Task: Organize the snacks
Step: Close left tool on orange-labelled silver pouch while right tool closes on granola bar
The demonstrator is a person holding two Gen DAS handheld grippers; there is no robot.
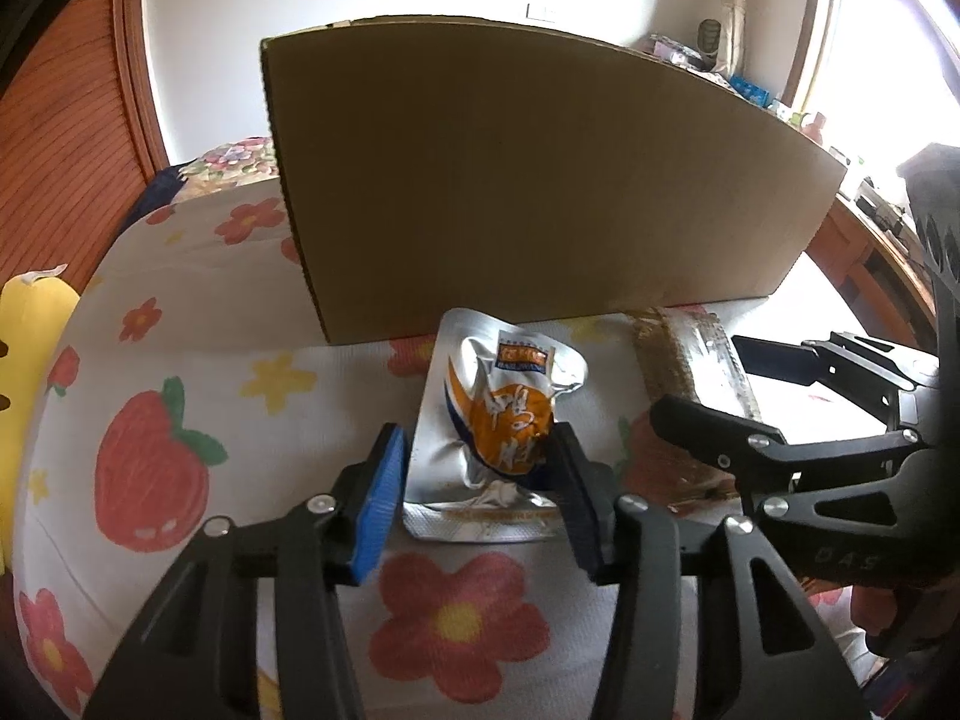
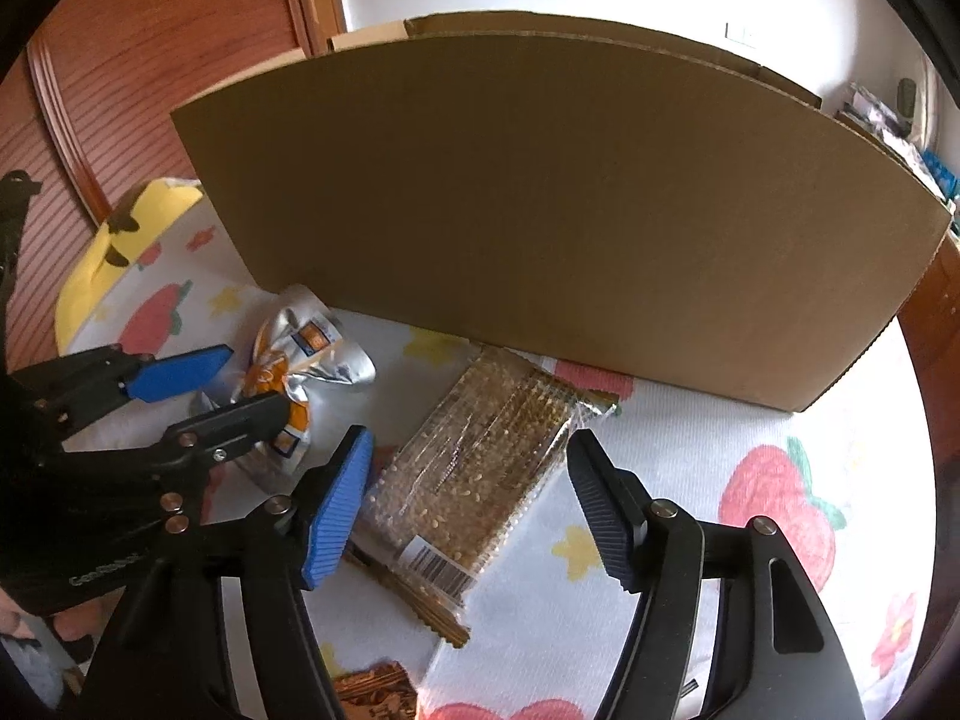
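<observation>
Ahead of both my grippers stands a big cardboard box (image 1: 540, 180). I see only its near wall and some upper flaps, so what is inside I cannot tell.

My left gripper (image 1: 474, 492) is partly open around a crumpled silver snack pouch (image 1: 504, 420) with orange print. The pouch lies between the pads; the right pad seems to touch its crumpled side, the blue left pad (image 1: 378, 516) is just beside its edge, so I cannot tell if it is really gripped.

My right gripper (image 2: 474, 510) is open above a clear pack of sesame bars (image 2: 480, 468), with the pack under the gap and both pads apart from it.

Both snacks lie on a cloth with strawberries and flowers (image 1: 180, 390), just before the box. To the left of the left gripper the cloth is free until its edge, where a yellow cushion (image 1: 30, 330) sits. To the right of the right gripper there is also free cloth.
</observation>
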